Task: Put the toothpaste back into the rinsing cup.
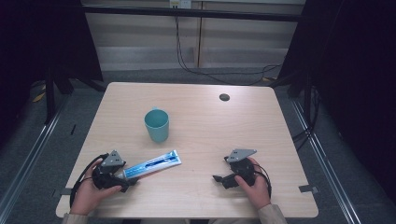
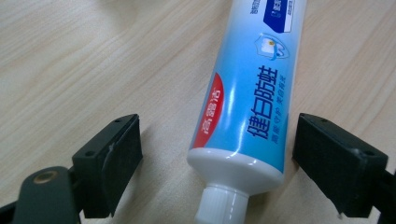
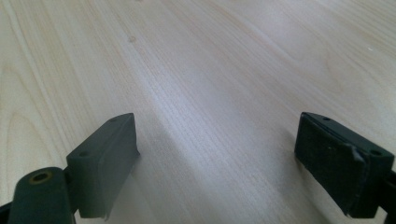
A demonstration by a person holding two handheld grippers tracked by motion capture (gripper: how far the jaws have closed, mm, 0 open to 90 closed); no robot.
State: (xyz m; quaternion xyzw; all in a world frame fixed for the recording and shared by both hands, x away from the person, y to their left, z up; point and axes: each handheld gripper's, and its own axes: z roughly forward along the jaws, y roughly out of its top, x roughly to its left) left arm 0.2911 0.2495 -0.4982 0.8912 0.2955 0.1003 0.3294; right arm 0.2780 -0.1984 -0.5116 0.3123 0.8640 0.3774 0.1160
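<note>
A blue and white toothpaste tube (image 1: pixel 153 164) lies flat on the wooden table (image 1: pixel 196 121), its white cap end toward the person's left hand. My left gripper (image 1: pixel 127 179) is open around the cap end; in the left gripper view the tube (image 2: pixel 247 107) lies between the two black jaws, close to the right one, with a gap on the left side. A teal cup (image 1: pixel 157 124) stands upright behind the tube, near the table's middle. My right gripper (image 1: pixel 218 178) rests low at the front right, open, with bare wood (image 3: pixel 210 140) between its fingers.
A small dark round grommet (image 1: pixel 224 97) sits in the table's back right. Black cables (image 1: pixel 219 70) trail on the floor behind the table. Dark frames and curtains stand at both sides.
</note>
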